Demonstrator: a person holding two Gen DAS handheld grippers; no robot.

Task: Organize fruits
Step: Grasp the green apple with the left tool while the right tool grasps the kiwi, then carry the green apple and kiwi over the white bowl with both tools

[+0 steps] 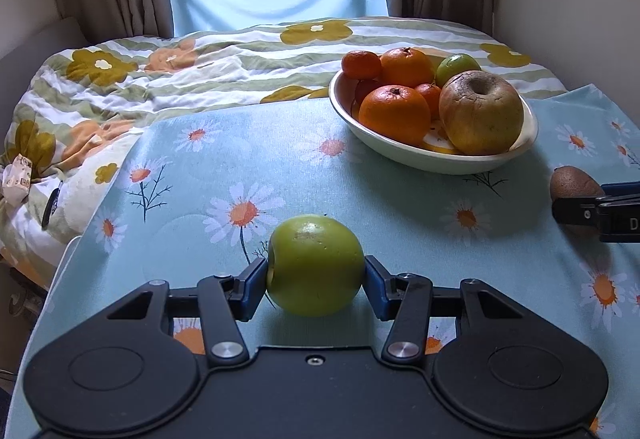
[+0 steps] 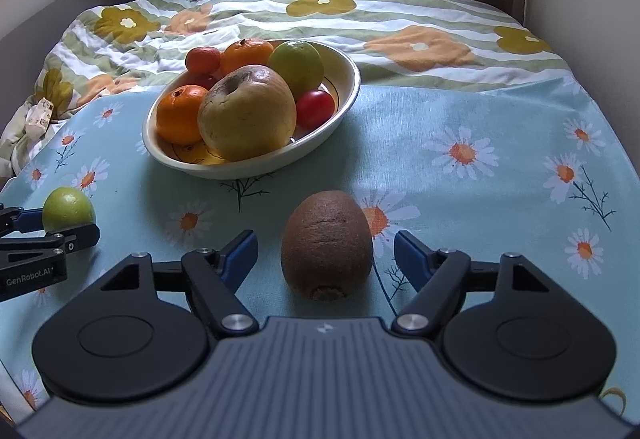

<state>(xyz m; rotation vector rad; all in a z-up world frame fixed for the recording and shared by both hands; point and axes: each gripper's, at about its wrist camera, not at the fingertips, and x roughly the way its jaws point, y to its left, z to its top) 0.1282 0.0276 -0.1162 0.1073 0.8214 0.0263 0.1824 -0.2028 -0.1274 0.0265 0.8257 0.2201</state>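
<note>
Pads of the left gripper (image 1: pixel 316 275) are pinched on the green apple (image 1: pixel 315 265), the kiwi (image 2: pixel 326 243) is straddled untouched by the spread right gripper (image 2: pixel 325 255), and both remain outside the mostly filled bowl (image 2: pixel 192 163).

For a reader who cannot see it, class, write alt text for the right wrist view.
The open right gripper straddles a brown kiwi on a daisy-print cloth, pads not touching. Behind it sits a bowl of fruit; far left, the left gripper grips a green apple.
</note>
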